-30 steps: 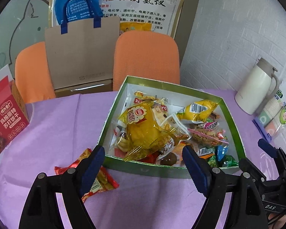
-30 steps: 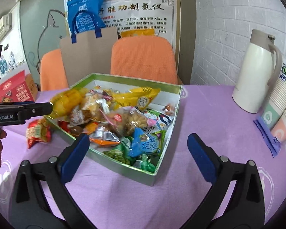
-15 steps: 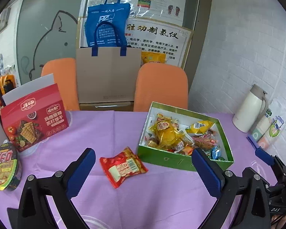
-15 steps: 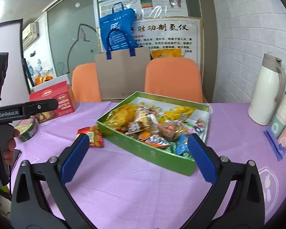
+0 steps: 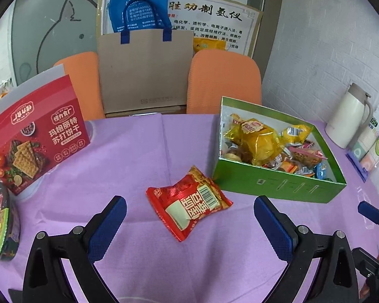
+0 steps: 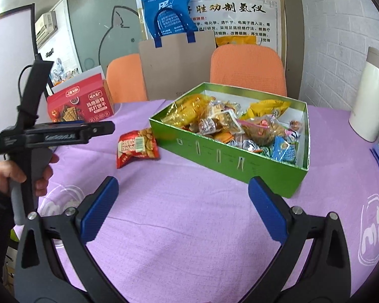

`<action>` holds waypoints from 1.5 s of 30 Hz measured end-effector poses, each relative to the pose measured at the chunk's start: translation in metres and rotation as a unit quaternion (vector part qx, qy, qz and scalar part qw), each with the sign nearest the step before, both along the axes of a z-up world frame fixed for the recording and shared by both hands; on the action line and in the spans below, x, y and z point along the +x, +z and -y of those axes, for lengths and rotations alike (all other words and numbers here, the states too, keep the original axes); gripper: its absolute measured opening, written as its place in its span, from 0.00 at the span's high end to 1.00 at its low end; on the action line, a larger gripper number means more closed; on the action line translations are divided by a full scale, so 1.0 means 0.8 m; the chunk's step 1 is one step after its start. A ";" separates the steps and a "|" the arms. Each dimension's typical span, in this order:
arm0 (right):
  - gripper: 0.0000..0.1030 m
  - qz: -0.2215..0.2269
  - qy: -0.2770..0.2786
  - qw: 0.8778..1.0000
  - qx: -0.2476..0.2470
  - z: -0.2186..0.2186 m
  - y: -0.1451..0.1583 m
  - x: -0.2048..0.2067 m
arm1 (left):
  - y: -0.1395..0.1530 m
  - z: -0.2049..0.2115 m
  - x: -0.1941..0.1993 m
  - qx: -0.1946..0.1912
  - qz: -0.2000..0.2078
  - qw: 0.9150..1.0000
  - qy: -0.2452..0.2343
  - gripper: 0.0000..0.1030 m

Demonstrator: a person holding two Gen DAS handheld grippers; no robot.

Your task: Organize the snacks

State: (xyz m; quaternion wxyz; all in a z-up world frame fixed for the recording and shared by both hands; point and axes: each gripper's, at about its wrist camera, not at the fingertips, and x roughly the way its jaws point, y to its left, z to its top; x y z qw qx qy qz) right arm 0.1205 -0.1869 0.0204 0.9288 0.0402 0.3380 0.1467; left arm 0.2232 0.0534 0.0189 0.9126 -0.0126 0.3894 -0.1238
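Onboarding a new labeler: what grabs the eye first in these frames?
The green box heaped with mixed snack packets, right of centre on the purple tablecloth. Next, the lone red snack packet lying outside it, just off its near-left corner, ahead of the open left gripper. The right gripper is open too.

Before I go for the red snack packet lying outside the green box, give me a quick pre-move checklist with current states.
1. Left gripper open, fingers empty: ok.
2. Right gripper open and empty: ok.
3. Red snack packet on the purple tablecloth, nothing on top of it: ok.
4. Packet lined up between the left fingers: ok, roughly centred ahead of them.
5. Packet clear of the green box: cannot tell; its far corner lies right at the box wall.
6. Room left in the box: not ok near the middle, snacks piled there; the right end shows bare floor.
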 end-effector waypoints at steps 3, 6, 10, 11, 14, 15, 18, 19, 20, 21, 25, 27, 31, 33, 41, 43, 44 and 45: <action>0.01 -0.012 -0.007 1.000 0.001 0.004 -0.012 0.002 | -0.016 0.001 0.025 -0.003 -0.015 1.000 -0.018 0.01; 0.01 -0.022 -0.012 1.000 0.003 0.007 -0.022 0.009 | -0.030 0.001 0.048 0.000 -0.023 1.000 -0.020 0.01; 0.01 -0.039 -0.016 0.999 0.010 0.011 -0.035 0.023 | -0.045 0.000 0.070 -0.014 -0.037 0.999 -0.022 0.01; 0.01 -0.043 -0.016 0.999 0.012 0.011 -0.038 0.026 | -0.050 0.000 0.075 -0.016 -0.042 0.999 -0.023 0.01; 0.01 -0.051 -0.015 0.998 0.013 0.012 -0.045 0.031 | -0.064 -0.001 0.087 -0.023 -0.060 0.998 -0.027 0.08; 0.01 -0.052 -0.014 0.998 0.013 0.012 -0.047 0.032 | -0.069 -0.002 0.089 -0.033 -0.073 0.996 -0.034 0.11; 0.01 -0.057 -0.015 0.998 0.014 0.016 -0.051 0.033 | -0.079 -0.003 0.083 -0.038 -0.083 0.995 -0.039 0.19; 0.01 -0.058 -0.016 0.998 0.015 0.018 -0.053 0.033 | -0.078 -0.003 0.077 -0.042 -0.083 0.995 -0.039 0.22; 0.01 -0.059 -0.017 0.998 0.016 0.019 -0.053 0.033 | -0.077 -0.004 0.070 -0.048 -0.088 0.994 -0.038 0.23; 0.01 -0.061 -0.018 0.998 0.016 0.020 -0.055 0.033 | -0.076 -0.003 0.061 -0.060 -0.091 0.993 -0.041 0.24; 0.01 -0.068 -0.024 0.997 0.021 0.027 -0.060 0.024 | -0.082 0.013 0.015 -0.099 -0.122 0.986 -0.062 0.27; 0.01 -0.070 -0.026 0.997 0.025 0.030 -0.063 0.018 | -0.089 0.029 -0.014 -0.119 -0.138 0.980 -0.080 0.27; 0.01 -0.079 -0.028 0.996 0.025 0.037 -0.068 0.005 | -0.086 0.068 -0.067 -0.111 -0.145 0.972 -0.148 0.27; 0.01 -0.079 -0.028 0.996 0.020 0.038 -0.068 -0.002 | -0.068 0.071 -0.080 -0.101 -0.120 0.975 -0.155 0.27; 0.01 -0.081 -0.024 0.996 0.037 0.032 -0.067 -0.007 | -0.022 0.043 -0.003 -0.060 -0.031 0.993 -0.092 0.26; 0.01 -0.079 -0.018 0.996 0.026 0.027 -0.067 -0.010 | -0.038 0.038 0.024 -0.057 -0.048 0.994 -0.080 0.26; 0.01 -0.079 -0.018 0.996 0.022 0.026 -0.068 -0.011 | -0.048 0.038 0.035 -0.063 -0.061 0.993 -0.079 0.26; 0.01 -0.081 -0.018 0.996 0.019 0.026 -0.069 -0.011 | -0.057 0.040 0.041 -0.070 -0.074 0.992 -0.080 0.26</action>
